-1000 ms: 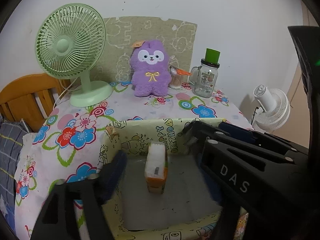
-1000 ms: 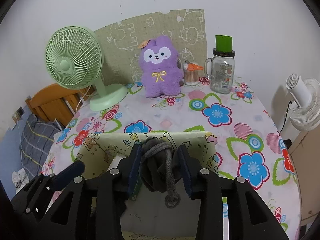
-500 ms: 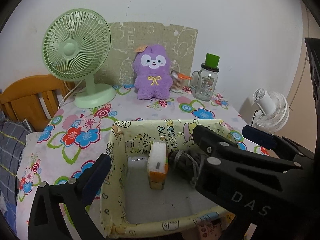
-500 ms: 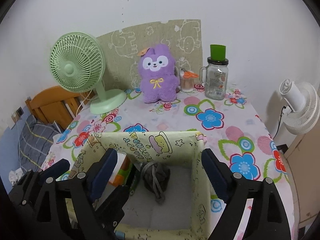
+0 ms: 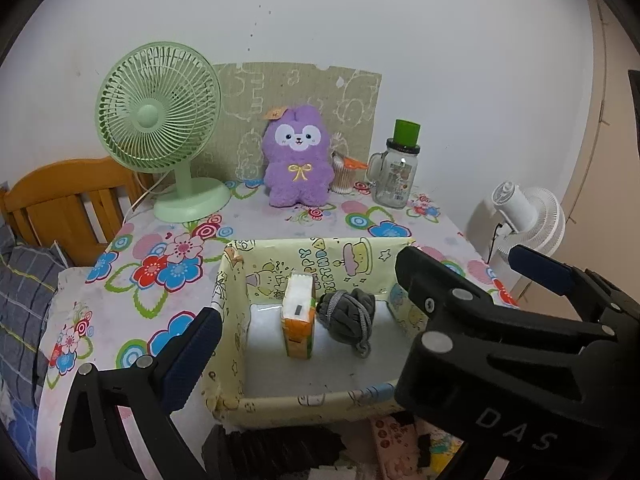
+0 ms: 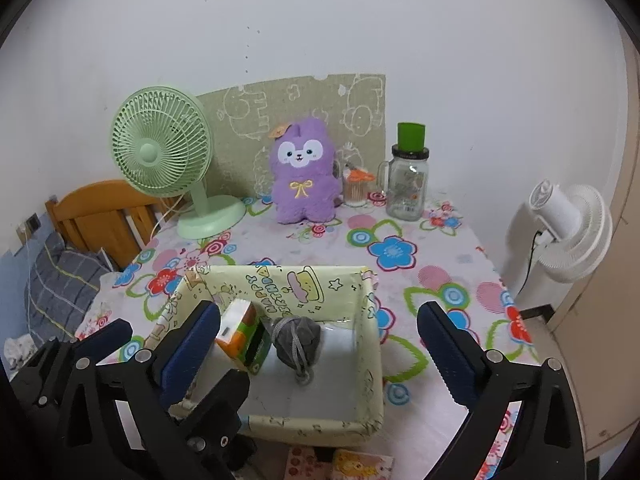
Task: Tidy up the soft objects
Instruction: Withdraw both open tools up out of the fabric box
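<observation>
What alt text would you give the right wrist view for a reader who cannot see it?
An open right gripper hangs over a yellow cartoon-print box that holds a gray knotted sock bundle beside an orange tissue pack. On the floral tablecloth behind stand a purple plush toy, a green desk fan and a glass mug jar.

Both wrist cameras look down from close above the yellow cartoon-print fabric box (image 5: pixel 280 256) (image 6: pixel 304 280), facing the purple plush toy (image 5: pixel 298 162) (image 6: pixel 304 172) beyond.
</observation>
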Demonstrator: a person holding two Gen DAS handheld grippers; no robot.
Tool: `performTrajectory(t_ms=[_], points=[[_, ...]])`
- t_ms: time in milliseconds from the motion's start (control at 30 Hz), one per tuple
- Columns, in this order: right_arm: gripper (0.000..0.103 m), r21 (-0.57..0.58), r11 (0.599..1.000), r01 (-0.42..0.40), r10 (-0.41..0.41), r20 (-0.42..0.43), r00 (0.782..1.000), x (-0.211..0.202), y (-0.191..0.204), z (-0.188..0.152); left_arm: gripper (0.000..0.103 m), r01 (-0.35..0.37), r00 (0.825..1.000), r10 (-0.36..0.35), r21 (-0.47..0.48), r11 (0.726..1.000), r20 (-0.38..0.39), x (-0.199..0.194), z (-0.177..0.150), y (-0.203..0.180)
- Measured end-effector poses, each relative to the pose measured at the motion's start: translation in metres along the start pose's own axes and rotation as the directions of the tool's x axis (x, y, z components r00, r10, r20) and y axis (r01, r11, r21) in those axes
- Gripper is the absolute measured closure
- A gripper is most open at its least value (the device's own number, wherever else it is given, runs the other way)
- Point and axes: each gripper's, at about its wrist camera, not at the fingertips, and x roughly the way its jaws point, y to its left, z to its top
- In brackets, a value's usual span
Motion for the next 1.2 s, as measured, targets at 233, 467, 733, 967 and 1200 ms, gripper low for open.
performTrajectory(t_ms=[233, 467, 733, 967, 1200], points=[[0.003, 0.004, 1.000, 0.003, -0.003, 0.027, 1.000, -0.022, -0.001, -0.004, 0.000, 0.004, 0.999, -0.004, 0.014, 1.000, 0.032, -0.020, -0.006, -0.006], [0.002, 0.009, 1.000, -0.007, 0.006, 0.043, 0.999, -0.042, 0.001, -0.014, 0.000, -0.006, 0.999, 0.005, 0.011, 1.000, 0.048, -0.038, -0.015, -0.009], [0.002, 0.011, 1.000, -0.003, 0.002, 0.066, 0.998, -0.068, 0.002, -0.028, 0.000, 0.009, 0.997, -0.010, 0.015, 1.000, 0.070, -0.062, -0.033, -0.010], [0.002, 0.014, 1.000, -0.009, 0.008, 0.074, 0.997, -0.087, 0.005, -0.042, 0.000, 0.023, 0.996, -0.025, 0.028, 0.999, 0.090, -0.083, -0.044, -0.014], [0.002, 0.008, 1.000, -0.002, 0.001, 0.084, 0.996, -0.105, 0.006, -0.055, 0.000, 0.029, 0.994, -0.032, 0.030, 0.999, 0.101, -0.098, -0.056, -0.017]])
